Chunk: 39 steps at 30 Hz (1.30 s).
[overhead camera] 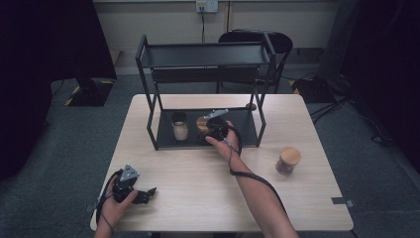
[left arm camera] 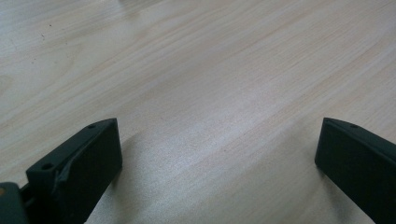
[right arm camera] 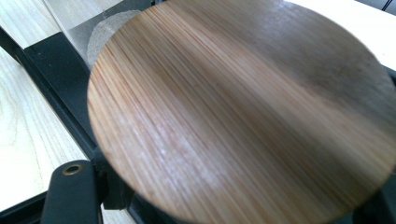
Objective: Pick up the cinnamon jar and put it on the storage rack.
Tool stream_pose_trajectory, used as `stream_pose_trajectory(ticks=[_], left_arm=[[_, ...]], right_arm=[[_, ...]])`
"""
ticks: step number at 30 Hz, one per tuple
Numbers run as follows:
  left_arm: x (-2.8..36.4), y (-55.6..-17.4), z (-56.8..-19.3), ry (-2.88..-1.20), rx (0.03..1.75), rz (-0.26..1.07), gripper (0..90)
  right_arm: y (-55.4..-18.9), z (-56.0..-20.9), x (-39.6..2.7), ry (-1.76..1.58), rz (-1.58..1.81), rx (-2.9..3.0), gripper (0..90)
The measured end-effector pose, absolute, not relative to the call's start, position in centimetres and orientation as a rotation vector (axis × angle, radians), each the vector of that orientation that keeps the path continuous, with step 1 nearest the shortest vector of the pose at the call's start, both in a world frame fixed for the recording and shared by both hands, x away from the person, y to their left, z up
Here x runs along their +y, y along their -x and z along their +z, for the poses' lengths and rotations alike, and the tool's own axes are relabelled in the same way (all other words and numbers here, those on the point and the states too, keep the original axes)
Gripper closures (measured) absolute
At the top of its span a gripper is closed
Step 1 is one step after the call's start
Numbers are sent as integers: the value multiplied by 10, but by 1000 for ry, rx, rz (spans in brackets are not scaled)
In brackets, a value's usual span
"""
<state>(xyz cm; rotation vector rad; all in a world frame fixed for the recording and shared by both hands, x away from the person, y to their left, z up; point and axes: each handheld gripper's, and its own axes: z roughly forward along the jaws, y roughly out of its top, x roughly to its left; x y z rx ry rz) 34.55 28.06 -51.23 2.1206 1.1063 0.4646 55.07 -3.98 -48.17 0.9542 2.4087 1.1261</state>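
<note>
A jar with a round bamboo lid (overhead camera: 202, 124) (right arm camera: 243, 107) stands on the lower tray (overhead camera: 242, 130) of a black two-level rack. My right gripper (overhead camera: 209, 131) (right arm camera: 224, 200) reaches into the rack and is shut on this jar, its jaws flanking it under the lid, which hides the pads. A lidless glass jar of pale contents (overhead camera: 180, 127) (right arm camera: 100, 35) stands just left of it on the same tray. My left gripper (overhead camera: 147, 194) (left arm camera: 215, 154) rests near the table's front left, open, with bare wood between its jaws.
A third jar with a bamboo lid and dark contents (overhead camera: 288, 160) stands on the table at the right. The rack's upper shelf (overhead camera: 203, 54) overhangs the tray, and its posts (overhead camera: 150, 116) frame the opening. A chair (overhead camera: 257, 39) stands behind the table.
</note>
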Motion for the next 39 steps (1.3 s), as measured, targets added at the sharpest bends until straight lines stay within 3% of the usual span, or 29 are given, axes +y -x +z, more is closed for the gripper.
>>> stream_pose_trajectory(ticks=[6,17,39], left_arm=[[281,-345,-512,-2121,1106,465,2],[280,-345,-512,-2122,1102,463,2],[280,-345,-512,-2121,1103,463,2]], right_arm=[[-550,-480,-40,-959,1098,2417,113],[-545,-477,-44,-972,1124,2413,13],[-523,-467,-64,-1002,1145,2399,14]])
